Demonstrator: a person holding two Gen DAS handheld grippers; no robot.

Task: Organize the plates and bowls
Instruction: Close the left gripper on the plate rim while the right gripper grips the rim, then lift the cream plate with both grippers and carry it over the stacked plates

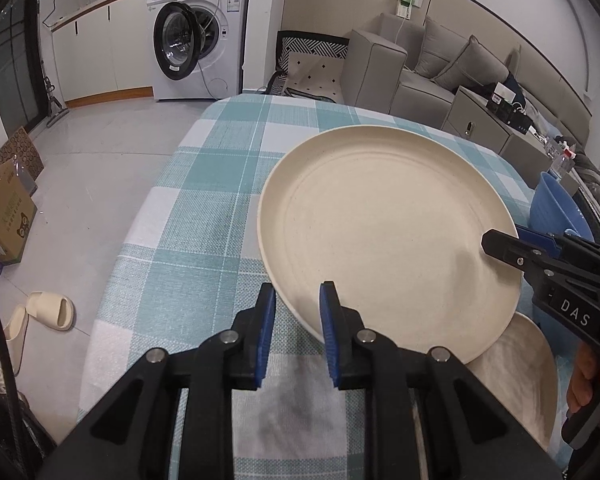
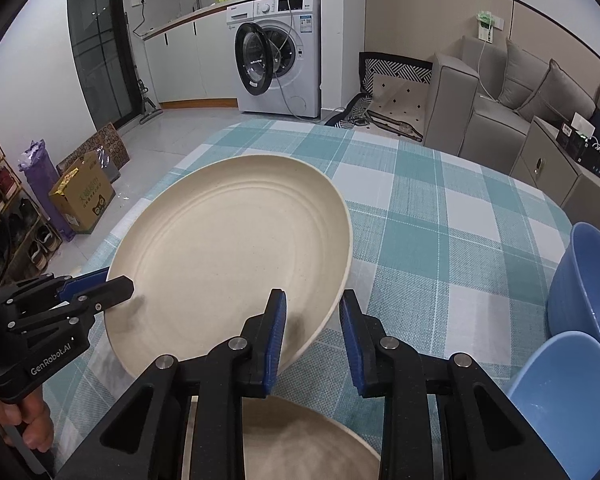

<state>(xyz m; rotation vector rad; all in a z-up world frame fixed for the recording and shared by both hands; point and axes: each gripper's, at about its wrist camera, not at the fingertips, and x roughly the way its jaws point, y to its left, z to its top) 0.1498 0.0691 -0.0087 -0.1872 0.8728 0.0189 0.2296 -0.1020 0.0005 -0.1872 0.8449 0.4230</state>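
Over the teal-checked tabletop (image 1: 204,200), the left gripper (image 1: 298,300) and right gripper (image 2: 313,308) each pinch opposite rim edges of the cream plate (image 1: 384,224) between their blue fingers (image 1: 329,312), holding it tilted above a second cream plate (image 2: 300,444), blue bowls (image 2: 580,280) just beside.

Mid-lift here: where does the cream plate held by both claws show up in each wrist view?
Left wrist: cream plate fills centre-right, above a second plate.
Right wrist: cream plate sits centre-left.
Shared landmark: washing machine, behind the checked tablecloth.
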